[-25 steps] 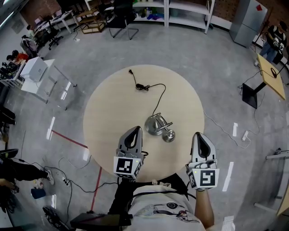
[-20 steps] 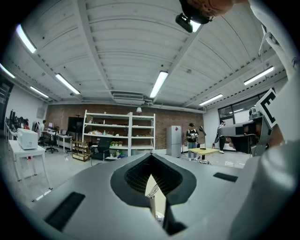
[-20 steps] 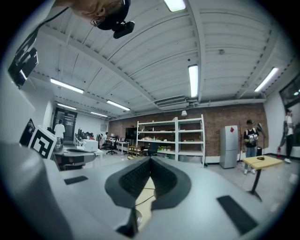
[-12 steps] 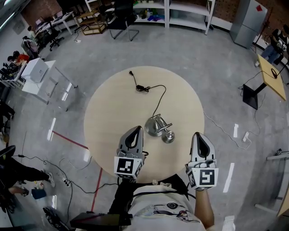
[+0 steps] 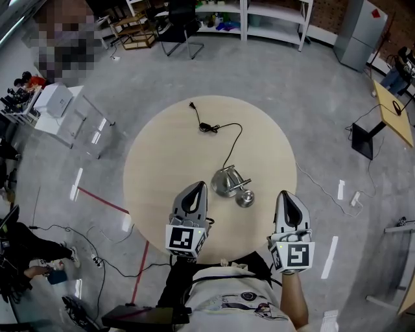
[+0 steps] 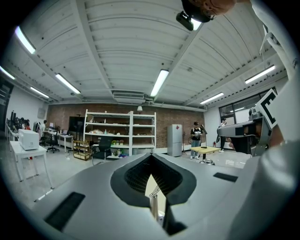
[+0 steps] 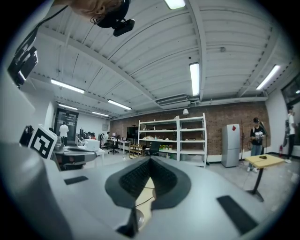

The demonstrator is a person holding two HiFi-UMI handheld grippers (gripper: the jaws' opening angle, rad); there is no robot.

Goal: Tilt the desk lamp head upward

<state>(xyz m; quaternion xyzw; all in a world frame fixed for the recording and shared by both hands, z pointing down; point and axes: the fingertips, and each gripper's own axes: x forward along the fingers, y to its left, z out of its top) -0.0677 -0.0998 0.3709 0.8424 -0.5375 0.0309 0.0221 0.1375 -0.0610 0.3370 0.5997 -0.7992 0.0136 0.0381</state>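
A silver desk lamp stands near the middle of the round beige table (image 5: 155,168): its round base (image 5: 226,181) is further from me, and its small head (image 5: 245,198) hangs low on the nearer right side. The lamp's black cord (image 5: 231,139) runs to a plug (image 5: 190,104) at the far edge. My left gripper (image 5: 192,193) is shut and empty over the table's near edge, left of the lamp. My right gripper (image 5: 288,197) is shut and empty at the near right edge, apart from the lamp. In the left gripper view the lamp's arm (image 6: 153,191) shows below the closed tips (image 6: 151,158).
Grey floor surrounds the table. Cables (image 5: 97,259) and red tape (image 5: 97,200) lie on the floor at the left, and a white cable (image 5: 324,191) at the right. White shelves (image 5: 272,19) and a chair (image 5: 178,29) stand at the back. A yellow desk (image 5: 392,110) is far right.
The head view has shifted slightly, so the table and lamp sit a little to the right. Both grippers stay shut in the same places by the near edge.
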